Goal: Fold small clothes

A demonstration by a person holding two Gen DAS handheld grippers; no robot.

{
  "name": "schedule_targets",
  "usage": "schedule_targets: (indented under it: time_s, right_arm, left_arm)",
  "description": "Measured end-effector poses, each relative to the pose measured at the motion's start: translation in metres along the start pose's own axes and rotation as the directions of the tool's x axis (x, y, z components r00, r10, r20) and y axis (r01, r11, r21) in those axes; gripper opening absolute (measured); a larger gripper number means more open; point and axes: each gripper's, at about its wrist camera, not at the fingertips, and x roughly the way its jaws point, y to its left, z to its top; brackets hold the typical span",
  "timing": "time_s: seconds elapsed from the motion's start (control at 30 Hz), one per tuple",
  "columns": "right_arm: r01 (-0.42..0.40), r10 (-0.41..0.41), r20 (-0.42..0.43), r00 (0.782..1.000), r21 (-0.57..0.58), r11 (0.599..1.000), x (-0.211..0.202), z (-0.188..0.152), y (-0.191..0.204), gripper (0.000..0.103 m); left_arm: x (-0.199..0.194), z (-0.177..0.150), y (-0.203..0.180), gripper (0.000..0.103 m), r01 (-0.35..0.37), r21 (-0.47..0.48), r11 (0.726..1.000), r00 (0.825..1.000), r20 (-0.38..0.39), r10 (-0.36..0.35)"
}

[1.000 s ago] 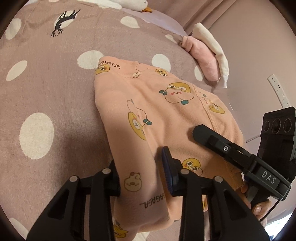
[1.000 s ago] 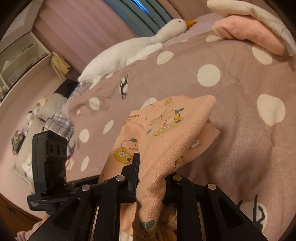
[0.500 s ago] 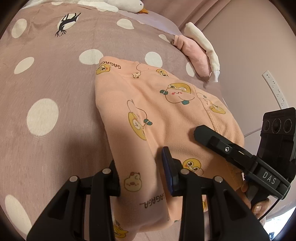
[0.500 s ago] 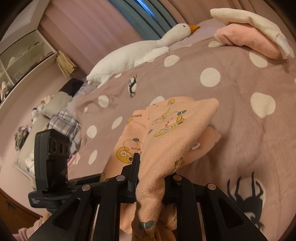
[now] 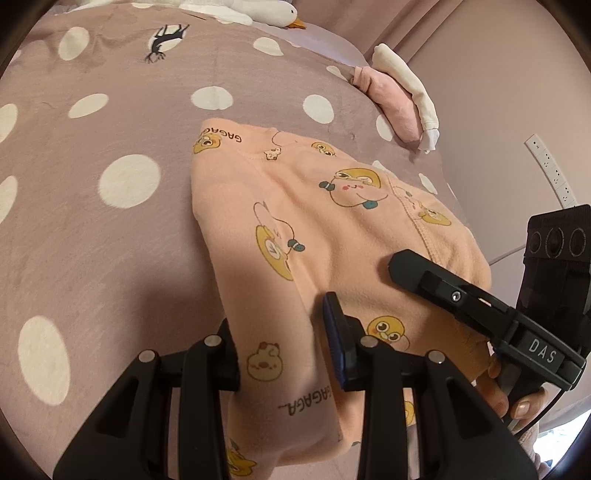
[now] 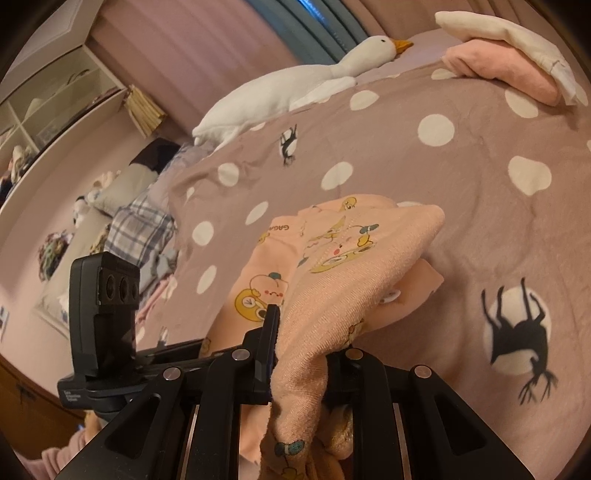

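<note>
Both the left gripper [image 5: 280, 343] and right gripper [image 6: 301, 354] pinch the peach garment [image 5: 332, 229]; the blanket [image 5: 92, 240] lies open leftward, and more blanket shows than before.

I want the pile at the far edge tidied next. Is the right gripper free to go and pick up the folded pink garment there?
Probably not yet. The right gripper is shut on the peach pajama top, so it would have to let go first. The folded pink garment lies uncovered except for a cream cloth draped on it.

Garment's [image 5: 332, 236] near hem below frame edge
</note>
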Motion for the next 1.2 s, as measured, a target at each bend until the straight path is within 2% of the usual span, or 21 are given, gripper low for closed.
schedule_targets:
  time_s: [0.67,1.2]
  right_arm:
    - [-0.016,0.011,-0.068,0.998,-0.074,0.997,0.029,-0.022,0.039,0.02]
    - [0.014,-0.024,-0.107,0.994,-0.098,0.995,0.053,-0.029,0.048,0.02]
  left_arm:
    - [-0.026,-0.03,0.038,0.033,-0.059,-0.047,0.997,0.998,0.02,0.06]
    - [-0.016,-0.033,0.058,0.033,-0.084,-0.081,0.993,0.996,-0.003,0.084]
